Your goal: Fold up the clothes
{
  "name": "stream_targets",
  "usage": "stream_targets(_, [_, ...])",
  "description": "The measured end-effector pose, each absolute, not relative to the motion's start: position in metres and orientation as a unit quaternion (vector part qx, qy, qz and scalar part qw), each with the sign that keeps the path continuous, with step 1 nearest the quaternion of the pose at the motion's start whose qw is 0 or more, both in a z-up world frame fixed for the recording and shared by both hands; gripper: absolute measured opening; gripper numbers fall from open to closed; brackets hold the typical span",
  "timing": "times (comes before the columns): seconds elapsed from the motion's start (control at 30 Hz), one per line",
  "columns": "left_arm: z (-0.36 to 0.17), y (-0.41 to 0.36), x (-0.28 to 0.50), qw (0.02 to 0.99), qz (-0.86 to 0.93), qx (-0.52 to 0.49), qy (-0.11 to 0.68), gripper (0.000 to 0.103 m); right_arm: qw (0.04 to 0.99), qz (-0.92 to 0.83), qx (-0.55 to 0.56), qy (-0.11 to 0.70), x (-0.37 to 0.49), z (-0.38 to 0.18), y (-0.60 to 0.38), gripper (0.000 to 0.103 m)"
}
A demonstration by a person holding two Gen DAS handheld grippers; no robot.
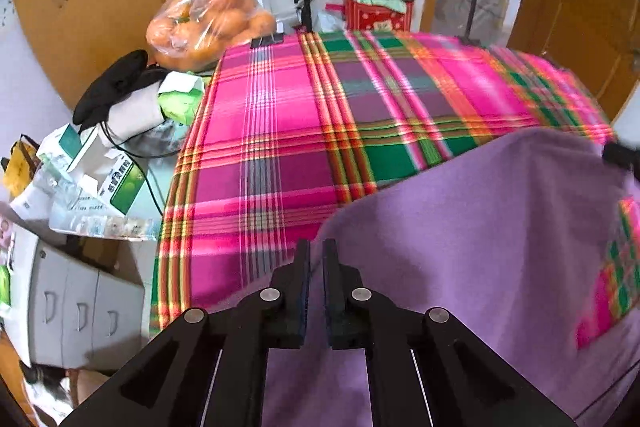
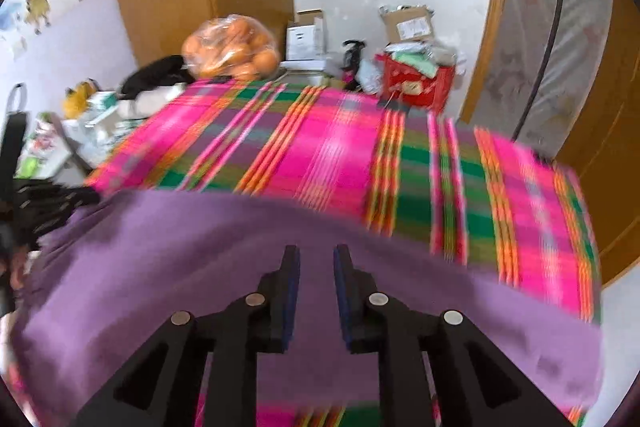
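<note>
Both grippers, left (image 1: 316, 247) and right (image 2: 316, 251), apparently pinch purple cloth (image 1: 460, 247)

Light: bright, even, soft indoor; no glare.
Shadows: faint, on the purple cloth (image 2: 280, 227).
Blur: motion smear on the plaid sheet (image 2: 520, 207), worst in the right wrist view; tools sharp.
Edges: fisheye bending, dark corner vignette.

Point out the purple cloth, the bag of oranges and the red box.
purple cloth (image 1: 460, 247): left wrist view, middle of the fabric.
bag of oranges (image 1: 208, 19): left wrist view, bag's centre.
red box (image 2: 424, 85): right wrist view, front face.
</note>
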State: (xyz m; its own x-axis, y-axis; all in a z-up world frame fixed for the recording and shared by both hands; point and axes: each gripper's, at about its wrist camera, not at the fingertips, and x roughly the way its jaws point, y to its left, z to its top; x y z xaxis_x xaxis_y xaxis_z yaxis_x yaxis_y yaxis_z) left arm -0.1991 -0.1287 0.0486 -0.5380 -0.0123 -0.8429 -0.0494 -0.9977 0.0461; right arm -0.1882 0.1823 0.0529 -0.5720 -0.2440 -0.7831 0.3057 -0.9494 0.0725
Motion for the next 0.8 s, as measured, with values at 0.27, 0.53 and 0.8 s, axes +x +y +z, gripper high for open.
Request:
stream_targets(0.27, [0.053,-0.089,-0.159,0.105,0.854,-0.510,0.011,0.008,0.300,-0.802,0.514,-0.049,-0.116,0.014,0.150,0.018])
stream_targets(0.53, [0.043,-0.069,-0.156,0.116,0.840,-0.531,0.005,0.008,0.349,-0.777,0.521,-0.056,-0.107,0.002,0.103,0.018])
stream_targets(0.8, [0.025,-0.078,-0.165,0.109,0.825,-0.554,-0.031,0.008,0.315,-0.794,0.520,-0.025,-0.104,-0.008,0.089,0.022])
